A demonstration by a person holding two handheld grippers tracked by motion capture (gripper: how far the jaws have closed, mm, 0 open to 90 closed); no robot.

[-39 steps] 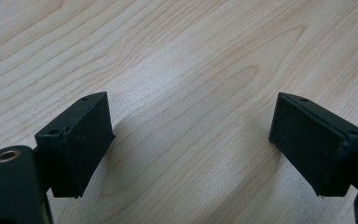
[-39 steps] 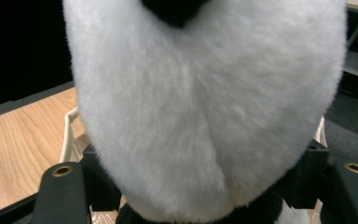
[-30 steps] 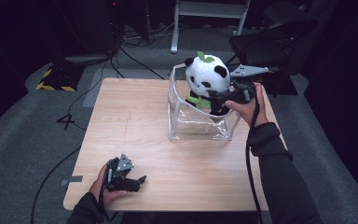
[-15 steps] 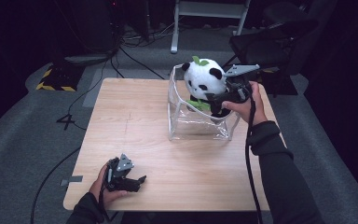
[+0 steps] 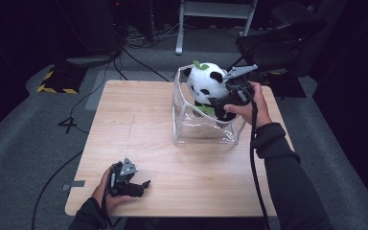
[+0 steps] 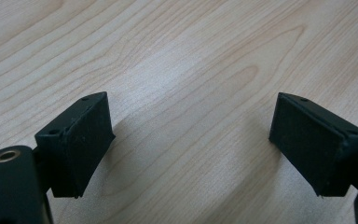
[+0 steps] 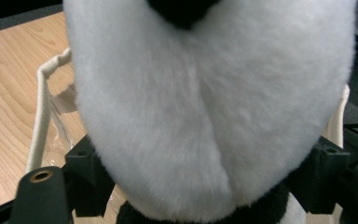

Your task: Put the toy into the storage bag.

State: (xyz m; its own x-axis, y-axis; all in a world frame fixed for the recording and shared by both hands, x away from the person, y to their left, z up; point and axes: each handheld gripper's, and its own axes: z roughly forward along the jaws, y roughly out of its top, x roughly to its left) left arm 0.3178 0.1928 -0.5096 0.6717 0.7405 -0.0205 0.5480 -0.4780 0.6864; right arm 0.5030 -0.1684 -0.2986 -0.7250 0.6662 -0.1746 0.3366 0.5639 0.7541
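Your right gripper (image 5: pixel 226 98) is clamped on the panda (image 5: pixel 206 86), jaws pressed into its plush sides at the top of the clear bag (image 5: pixel 191 129); your left gripper (image 5: pixel 127 184) rests wide open and empty on the table (image 5: pixel 139 120). The panda looks light, soft and squashy, so grip deep across the body, not loose fur. Its lower half is hidden behind your hand, and fur blocks the bag's inside in the right gripper view.
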